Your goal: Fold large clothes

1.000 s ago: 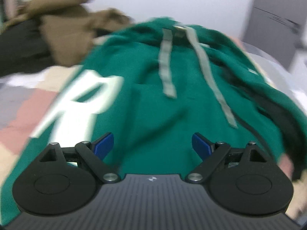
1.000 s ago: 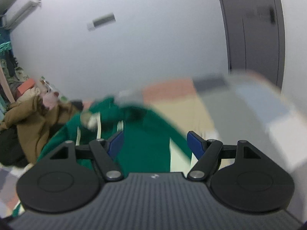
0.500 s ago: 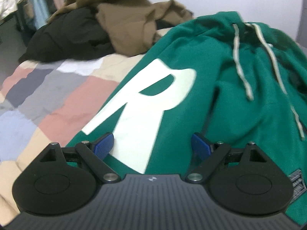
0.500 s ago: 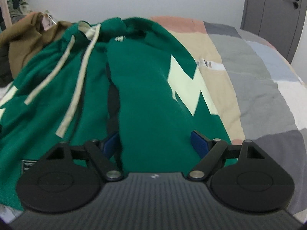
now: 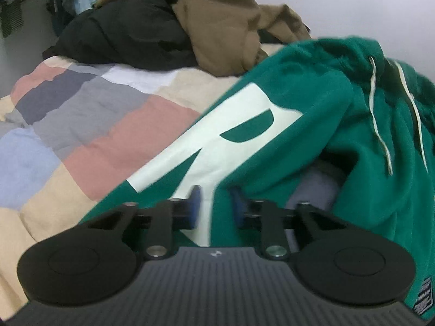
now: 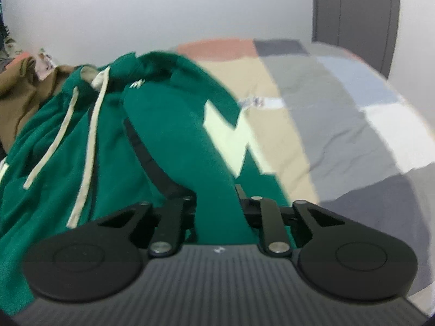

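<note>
The green hoodie point(image 5: 312, 125) is spread on the patchwork quilt point(image 5: 81, 135), its long axis running away from both grippers toward the hood and drawstrings point(image 6: 87, 146). The left gripper point(image 5: 214, 209) is seen nearly closed on a ridge of fabric at the "R" side, and the right gripper point(image 6: 216, 203) is clamped on a fold by the pale zigzag, though blur leaves the grip's firmness uncertain. Only the left view shows the quilt exposed beneath the lifted cloth, and the piled brown and black clothes point(image 5: 190, 27) behind.
</note>
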### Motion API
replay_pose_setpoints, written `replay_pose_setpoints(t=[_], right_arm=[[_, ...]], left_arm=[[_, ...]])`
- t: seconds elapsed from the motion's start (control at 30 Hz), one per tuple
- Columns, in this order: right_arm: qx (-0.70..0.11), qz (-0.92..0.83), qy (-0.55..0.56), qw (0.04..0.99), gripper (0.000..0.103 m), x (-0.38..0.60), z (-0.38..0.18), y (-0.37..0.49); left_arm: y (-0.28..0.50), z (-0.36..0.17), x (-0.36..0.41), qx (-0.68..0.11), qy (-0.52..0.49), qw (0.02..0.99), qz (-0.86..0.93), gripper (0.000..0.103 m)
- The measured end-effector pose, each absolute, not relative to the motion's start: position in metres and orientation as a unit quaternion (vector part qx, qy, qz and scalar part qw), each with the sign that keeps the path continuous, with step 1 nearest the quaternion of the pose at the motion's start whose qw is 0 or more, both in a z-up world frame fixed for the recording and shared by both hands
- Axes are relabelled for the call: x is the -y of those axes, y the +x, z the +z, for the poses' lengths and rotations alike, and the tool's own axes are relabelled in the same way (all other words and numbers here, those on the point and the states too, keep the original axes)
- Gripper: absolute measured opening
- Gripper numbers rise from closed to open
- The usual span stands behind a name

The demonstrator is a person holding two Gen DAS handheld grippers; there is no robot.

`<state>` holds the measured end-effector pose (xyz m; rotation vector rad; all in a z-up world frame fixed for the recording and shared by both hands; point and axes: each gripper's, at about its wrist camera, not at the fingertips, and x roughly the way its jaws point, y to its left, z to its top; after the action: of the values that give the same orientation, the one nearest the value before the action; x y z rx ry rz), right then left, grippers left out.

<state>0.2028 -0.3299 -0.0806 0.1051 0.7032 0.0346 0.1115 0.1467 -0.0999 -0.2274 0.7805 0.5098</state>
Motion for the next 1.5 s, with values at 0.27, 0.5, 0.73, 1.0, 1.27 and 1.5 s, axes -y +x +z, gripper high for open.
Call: replay_pose_setpoints(t=[0.27,0.5,0.73,1.0,1.27,1.5], right_arm=[[-0.333,-0.015,0.035,0.942,0.014,0.362,-0.060,0.222],[-0.262,-0.061,-0.024,0.963,0.012,0.387,-0.009,0.254],[-0.226,-0.133,-0.050,0.964,0.012,0.425,0.018,0.306],[-0.291,-0.206,-0.053,0.933,0.012,0.457,-0.075,0.358],[-0.328,-0.198,-0.015,0.923,0.013,0.464,-0.152,0.352],[-0.310,-0.161,0.038,0.936,0.022,0.461,-0.111,0.320]], left_arm=[[0.114,-0.066,-0.194,-0.341,-0.146,0.880,0.297,0.005],[0.130,-0.026,-0.242,-0.286,-0.095,0.888,0.348,0.005],[0.143,-0.031,-0.292,-0.248,-0.063,0.867,0.427,0.002],[0.152,-0.095,-0.347,-0.340,-0.138,0.833,0.414,0.002],[0.153,-0.115,-0.344,-0.376,-0.156,0.822,0.399,0.002],[0.146,-0.079,-0.309,-0.363,-0.129,0.846,0.368,0.014]])
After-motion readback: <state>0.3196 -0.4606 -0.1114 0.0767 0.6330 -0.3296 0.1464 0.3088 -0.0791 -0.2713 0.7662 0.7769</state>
